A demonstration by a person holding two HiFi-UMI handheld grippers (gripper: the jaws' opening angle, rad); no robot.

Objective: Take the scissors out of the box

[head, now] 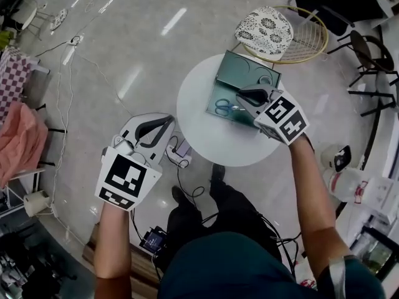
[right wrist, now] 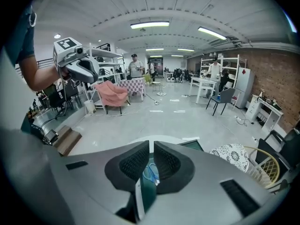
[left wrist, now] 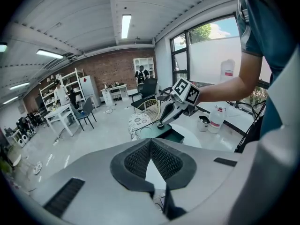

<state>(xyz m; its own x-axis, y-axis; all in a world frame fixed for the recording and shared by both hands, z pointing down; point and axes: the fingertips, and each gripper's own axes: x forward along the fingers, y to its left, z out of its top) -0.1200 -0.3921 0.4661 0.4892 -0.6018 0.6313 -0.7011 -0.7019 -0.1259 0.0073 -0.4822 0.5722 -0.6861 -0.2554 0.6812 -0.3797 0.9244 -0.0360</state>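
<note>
Blue-handled scissors (head: 223, 108) lie inside the open green box (head: 219, 80) on the round white table (head: 206, 143). My right gripper (head: 252, 96) hovers over the box's right part. Its jaws stand a narrow slit apart with nothing between them. In the right gripper view that gripper (right wrist: 151, 150) points down at the box, and the scissors (right wrist: 151, 173) show through the slit with the box's pale-edged wall (right wrist: 138, 198) below them. My left gripper (head: 161, 128) is held off the table's left side over the floor. Seen in its own view, the left gripper (left wrist: 151, 142) is shut and empty.
A wire chair with a patterned cushion (head: 267, 30) stands just behind the table. Cables and a power strip (head: 181, 153) lie on the floor by the table's left edge. Dark chairs (head: 368, 55) stand at the far right, and a pink cloth (head: 22, 139) hangs at the left.
</note>
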